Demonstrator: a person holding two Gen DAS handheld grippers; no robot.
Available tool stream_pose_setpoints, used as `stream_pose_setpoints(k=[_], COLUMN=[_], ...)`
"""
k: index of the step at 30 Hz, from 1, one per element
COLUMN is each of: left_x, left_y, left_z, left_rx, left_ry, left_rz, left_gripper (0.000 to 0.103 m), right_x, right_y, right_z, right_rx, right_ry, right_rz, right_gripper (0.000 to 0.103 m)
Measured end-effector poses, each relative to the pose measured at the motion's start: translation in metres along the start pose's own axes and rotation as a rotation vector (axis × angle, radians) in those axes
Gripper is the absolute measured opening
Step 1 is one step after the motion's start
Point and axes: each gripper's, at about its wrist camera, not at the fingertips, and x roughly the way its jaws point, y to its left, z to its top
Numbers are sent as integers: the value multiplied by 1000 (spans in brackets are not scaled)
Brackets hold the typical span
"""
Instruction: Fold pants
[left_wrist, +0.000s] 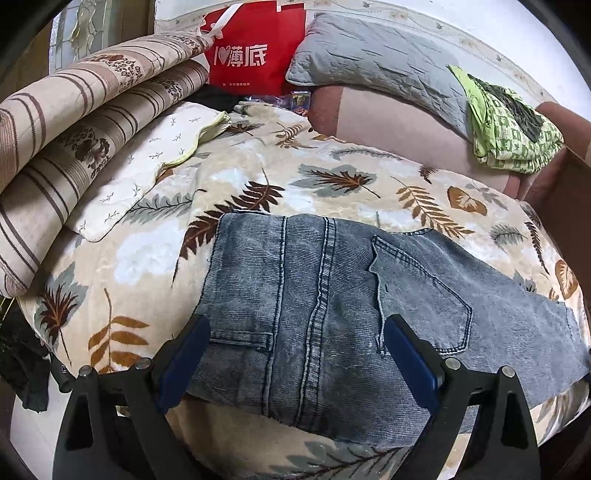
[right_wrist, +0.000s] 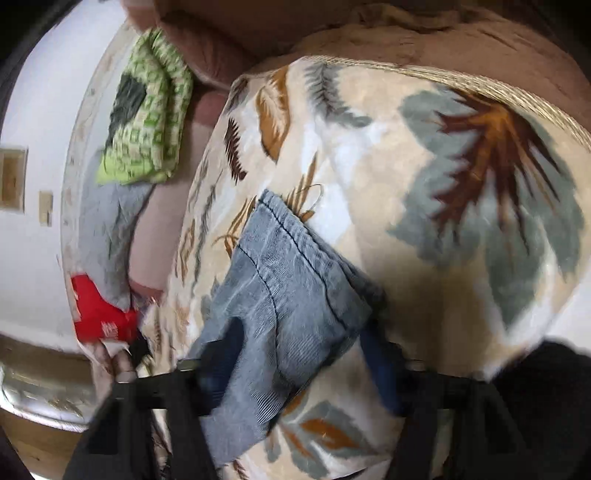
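Note:
Grey-blue denim pants (left_wrist: 332, 295) lie flat on a leaf-print blanket (left_wrist: 258, 166), seat and back pockets facing up. My left gripper (left_wrist: 297, 332) hovers just over the waist end, open, its blue pads well apart and pressing on nothing. In the blurred right wrist view, one hemmed leg end of the pants (right_wrist: 288, 280) lies on the same blanket (right_wrist: 443, 240). My right gripper (right_wrist: 301, 343) straddles that leg end. Its left finger lies over the denim and its right finger is at the cloth's edge. The jaws still stand apart, and I see no firm pinch.
A folded striped quilt (left_wrist: 74, 129) and a small floral pillow (left_wrist: 147, 166) lie at the left. A red bag (left_wrist: 251, 55), a grey pillow (left_wrist: 369, 62) and a green patterned cloth (left_wrist: 509, 129) lie behind on pink bedding (left_wrist: 388, 125). Dark clothing (left_wrist: 22, 362) hangs off the near left edge.

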Motion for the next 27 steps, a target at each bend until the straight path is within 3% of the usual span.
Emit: stream_pose_setpoints(k=[1, 4, 9, 11, 12, 14, 15, 17, 19, 20, 24, 27], left_x=[2, 6, 14, 14, 14, 14, 13, 15, 17, 16, 9, 6], left_y=[0, 0, 0, 2, 3, 5, 5, 4, -3, -6, -22, -33], left_z=[0, -2, -4, -4, -4, -4, -4, -4, -3, -2, -1, -1], left_rx=[5, 7, 15, 9, 7, 5, 7, 11, 22, 29, 63, 95], left_ry=[3, 6, 24, 19, 18, 22, 21, 22, 31, 29, 11, 5], left_rz=[6, 8, 17, 16, 15, 11, 11, 18, 12, 4, -15, -26], left_gripper=[96, 96, 96, 96, 96, 96, 96, 96, 96, 96, 96, 96], right_x=[3, -4, -41, -43, -35, -13, 6, -7, -19, -21, -39, -51], right_y=[3, 35, 102, 98, 78, 37, 1, -16, -9, -5, 9, 23], right_z=[2, 6, 6, 8, 12, 19, 21, 18, 21, 22, 19, 8], right_rx=[-20, -171, -368, -348, -304, -212, -93, -44, -77, -91, -117, -154], right_ry=[9, -22, -174, -196, -186, -139, -36, -95, -114, -116, -160, -178], right_rz=[-22, -76, -7, -8, -52, -161, -179, -55, -95, -98, -84, -3], right_gripper=[16, 16, 15, 15, 15, 21, 20, 26, 61, 64, 64, 64])
